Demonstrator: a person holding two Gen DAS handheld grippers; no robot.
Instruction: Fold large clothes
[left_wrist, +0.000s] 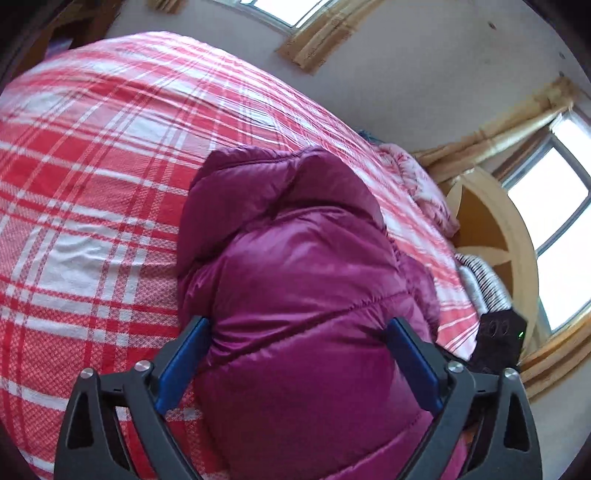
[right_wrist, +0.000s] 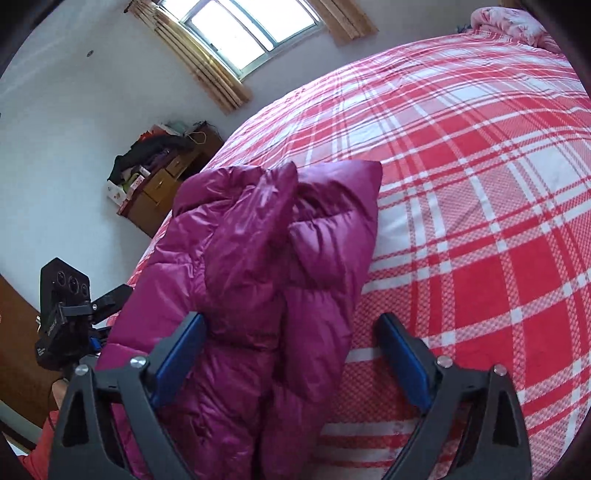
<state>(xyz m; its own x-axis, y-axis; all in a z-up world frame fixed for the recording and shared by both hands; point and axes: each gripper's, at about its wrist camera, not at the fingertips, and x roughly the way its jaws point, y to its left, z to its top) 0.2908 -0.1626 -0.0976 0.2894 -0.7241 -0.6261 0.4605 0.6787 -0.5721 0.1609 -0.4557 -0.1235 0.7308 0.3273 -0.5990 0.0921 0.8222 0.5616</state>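
I can read no text anywhere; the lettering on the black device (right_wrist: 55, 328) beside the left gripper is too small and blurred to make out.

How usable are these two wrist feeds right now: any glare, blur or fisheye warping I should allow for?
Left wrist view: windows blown out white, plaid bedspread bulges from fisheye warp, slight motion smear, puffer jacket shows soft sheen. Right wrist view: window also overexposed, bedspread lines curve, jacket quilting readable, corners vignetted black.

Plaid bedspread (right_wrist: 480, 221) lies open beyond the folded jacket (right_wrist: 266, 277); quilt (left_wrist: 424, 184) crowds the headboard end.
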